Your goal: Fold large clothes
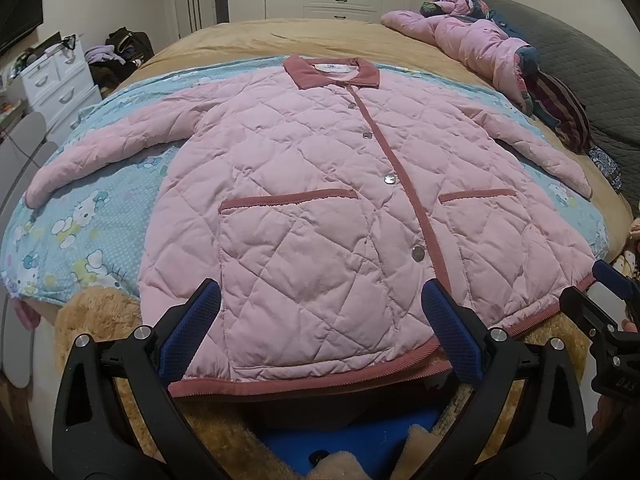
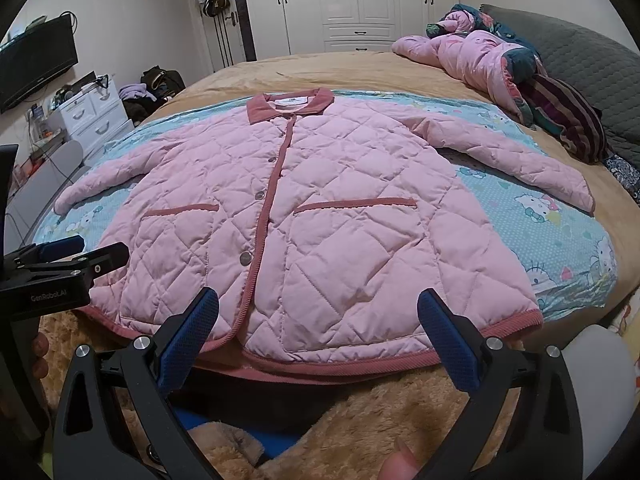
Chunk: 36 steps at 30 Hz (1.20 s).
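A pink quilted jacket (image 1: 320, 208) (image 2: 320, 220) with dark pink collar, trim and pocket edges lies flat and buttoned, front up, on a blue cartoon-print sheet (image 1: 80, 216) (image 2: 560, 240), both sleeves spread sideways. My left gripper (image 1: 320, 300) stands open just above the hem on the jacket's left half, nothing between its blue pads. My right gripper (image 2: 318, 308) is open over the hem on the right half, also holding nothing. Each gripper shows at the edge of the other's view: the right gripper (image 1: 608, 280) and the left gripper (image 2: 80, 248).
The sheet lies on a tan bed cover (image 1: 320, 36) (image 2: 340, 68). A heap of pink and dark bedding (image 1: 500, 48) (image 2: 500, 64) sits at the far right, by a grey quilt (image 2: 592, 72). White drawers (image 1: 56, 80) stand left; wardrobes (image 2: 360, 4) behind. Fluffy brown fabric (image 2: 380, 412) lies at the near edge.
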Motion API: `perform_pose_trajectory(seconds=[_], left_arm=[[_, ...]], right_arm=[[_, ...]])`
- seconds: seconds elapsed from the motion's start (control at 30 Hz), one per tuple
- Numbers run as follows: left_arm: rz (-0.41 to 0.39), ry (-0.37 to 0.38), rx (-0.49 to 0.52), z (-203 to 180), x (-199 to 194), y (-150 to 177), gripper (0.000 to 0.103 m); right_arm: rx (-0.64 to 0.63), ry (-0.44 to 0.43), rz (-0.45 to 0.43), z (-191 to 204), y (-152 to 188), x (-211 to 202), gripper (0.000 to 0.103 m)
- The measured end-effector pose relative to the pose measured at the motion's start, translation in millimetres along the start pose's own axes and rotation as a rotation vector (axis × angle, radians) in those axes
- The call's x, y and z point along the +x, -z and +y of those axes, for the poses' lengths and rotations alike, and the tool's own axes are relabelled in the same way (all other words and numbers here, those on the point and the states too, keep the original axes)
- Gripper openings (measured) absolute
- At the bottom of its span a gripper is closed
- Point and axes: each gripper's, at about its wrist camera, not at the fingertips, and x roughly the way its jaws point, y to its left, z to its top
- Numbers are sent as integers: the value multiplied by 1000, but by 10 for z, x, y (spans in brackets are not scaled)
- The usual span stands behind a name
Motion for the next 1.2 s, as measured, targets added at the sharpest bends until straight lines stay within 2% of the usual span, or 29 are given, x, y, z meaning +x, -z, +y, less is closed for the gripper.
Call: perform_pose_trajectory(seconds=[1.2], left_arm=[[3,5,1,-5,20,11,94]], right_arm=[[3,5,-11,26,-25,-21,99]])
